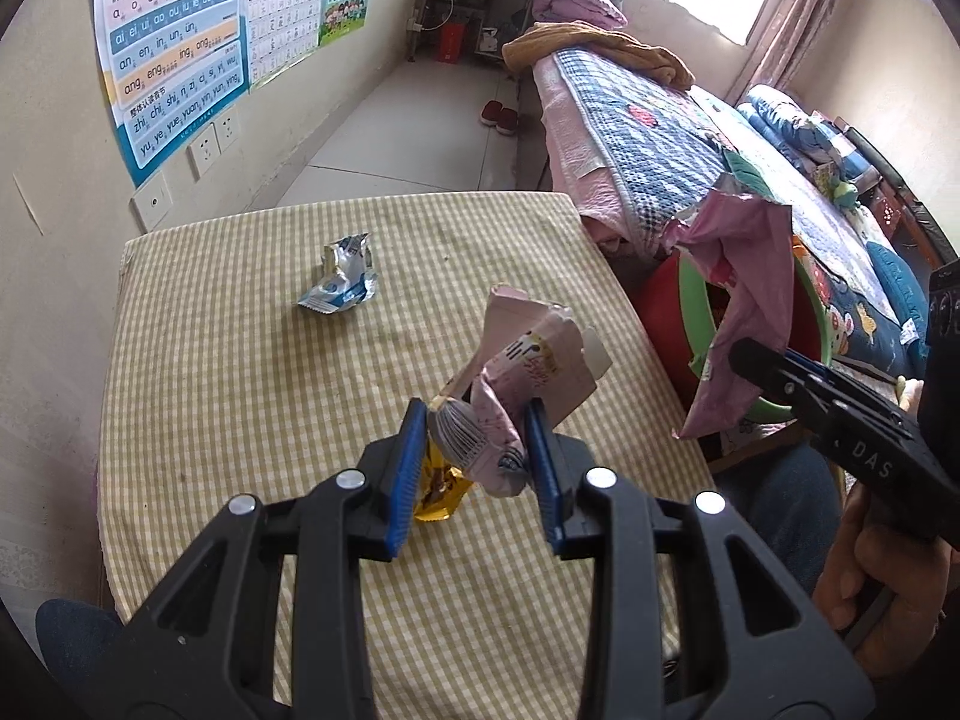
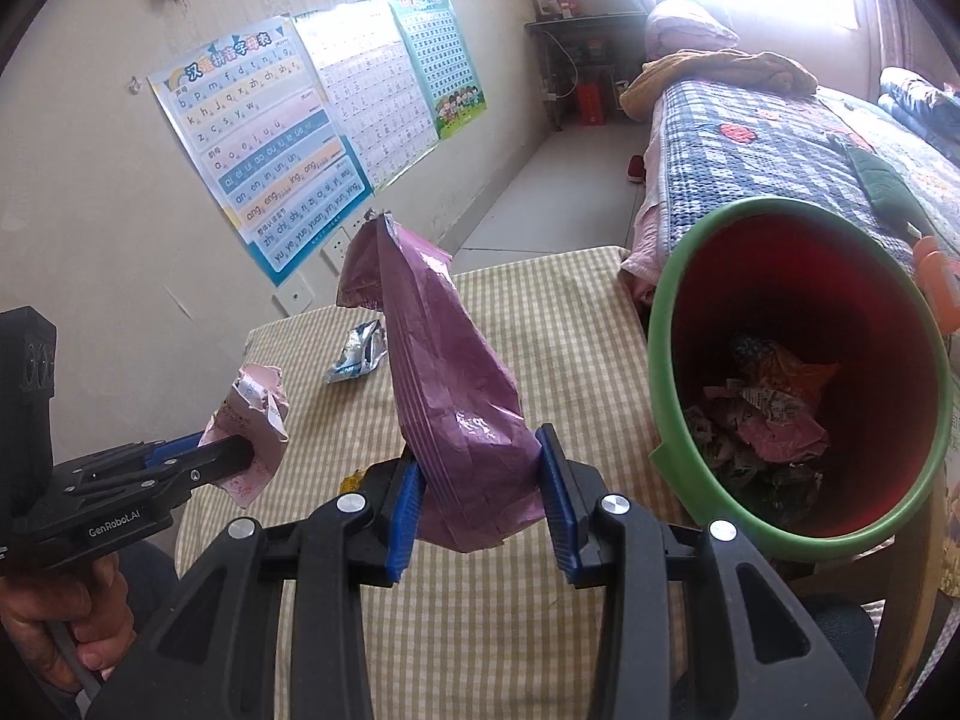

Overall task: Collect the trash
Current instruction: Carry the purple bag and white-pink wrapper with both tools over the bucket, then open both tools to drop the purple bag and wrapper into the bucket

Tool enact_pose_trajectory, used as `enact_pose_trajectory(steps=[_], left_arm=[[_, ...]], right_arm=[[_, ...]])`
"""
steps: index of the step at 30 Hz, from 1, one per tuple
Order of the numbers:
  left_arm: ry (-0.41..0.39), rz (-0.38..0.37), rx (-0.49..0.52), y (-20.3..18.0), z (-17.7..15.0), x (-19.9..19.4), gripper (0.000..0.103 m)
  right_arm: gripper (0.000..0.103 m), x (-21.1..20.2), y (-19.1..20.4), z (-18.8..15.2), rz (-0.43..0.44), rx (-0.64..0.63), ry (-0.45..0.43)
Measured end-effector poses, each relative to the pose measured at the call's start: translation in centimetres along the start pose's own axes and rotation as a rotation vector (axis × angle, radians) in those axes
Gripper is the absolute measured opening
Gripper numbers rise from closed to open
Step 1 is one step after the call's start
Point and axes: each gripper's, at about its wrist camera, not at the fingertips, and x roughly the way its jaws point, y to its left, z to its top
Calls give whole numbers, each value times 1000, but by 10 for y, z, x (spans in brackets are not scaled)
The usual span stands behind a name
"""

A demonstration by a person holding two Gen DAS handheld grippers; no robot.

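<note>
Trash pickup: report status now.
Left gripper shut on pink carton; right gripper on purple bag. Bin beside table, clear. Blue wrapper remains.

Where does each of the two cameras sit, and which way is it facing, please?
Left wrist: on the left tongs, looking down over the checked table; shut on a pale pink wrapper; right hand shows.
Right wrist: on the right tongs, facing the red bin; shut on a purple bag; left hand shows.
Shared: table, blue wrapper.

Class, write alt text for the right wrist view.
The right gripper holds a purple bag above a checked table, beside a bin of trash. At left, the left gripper holds a pink wrapper.
</note>
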Motion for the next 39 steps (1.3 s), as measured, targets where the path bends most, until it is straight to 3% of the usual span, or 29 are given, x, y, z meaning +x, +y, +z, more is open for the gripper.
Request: enact_pose_trajectory(steps=[24,39], left_arm=[[-26,-193,144,-134,46,36,32],[8,-234,199,-187,64,77,33]], right_arm=[[35,-56,-138,3,-159,208,-112],[36,-61,-189,5,-196,265,-126]])
